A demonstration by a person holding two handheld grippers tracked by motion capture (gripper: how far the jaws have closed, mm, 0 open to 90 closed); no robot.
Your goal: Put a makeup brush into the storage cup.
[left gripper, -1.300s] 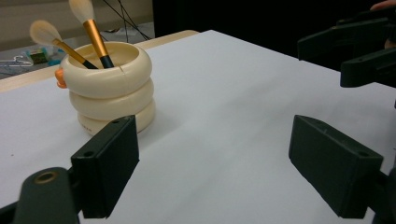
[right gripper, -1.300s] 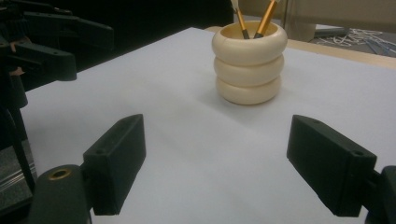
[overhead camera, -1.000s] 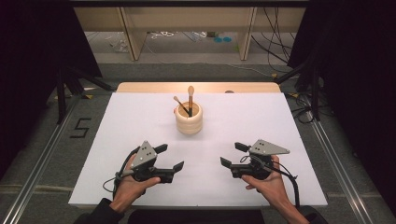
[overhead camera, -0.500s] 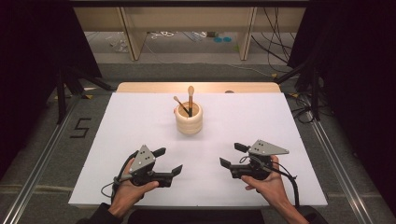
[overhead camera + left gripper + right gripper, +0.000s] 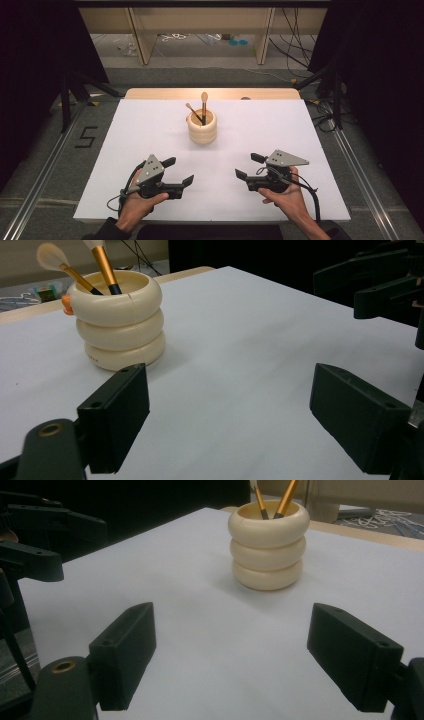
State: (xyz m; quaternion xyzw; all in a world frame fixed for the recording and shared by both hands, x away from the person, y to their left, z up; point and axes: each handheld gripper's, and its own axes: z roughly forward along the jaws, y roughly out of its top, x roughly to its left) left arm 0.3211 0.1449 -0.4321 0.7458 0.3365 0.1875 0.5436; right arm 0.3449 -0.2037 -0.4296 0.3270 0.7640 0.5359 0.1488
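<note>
A cream ribbed holder [image 5: 202,130] [image 5: 120,320] [image 5: 268,545] stands upright mid-table, slightly toward the far side. Two makeup brushes [image 5: 203,106] [image 5: 102,262] [image 5: 286,497] with gold handles stick up out of it. My left gripper [image 5: 179,171] [image 5: 230,425] rests low at the near left, jaws wide open and empty. At the near right, my right gripper [image 5: 248,166] [image 5: 232,662] is open too, with nothing between its jaws. Both point inward toward the table's middle, well short of the holder.
A white board [image 5: 150,125] covers the table; a wooden strip [image 5: 160,93] shows at its far edge. Metal rails [image 5: 45,170] run along both sides. Shelving and cables [image 5: 295,30] sit on the floor beyond.
The left gripper has slid slightly toward the person and a little right. The right gripper and the holder have stayed put.
</note>
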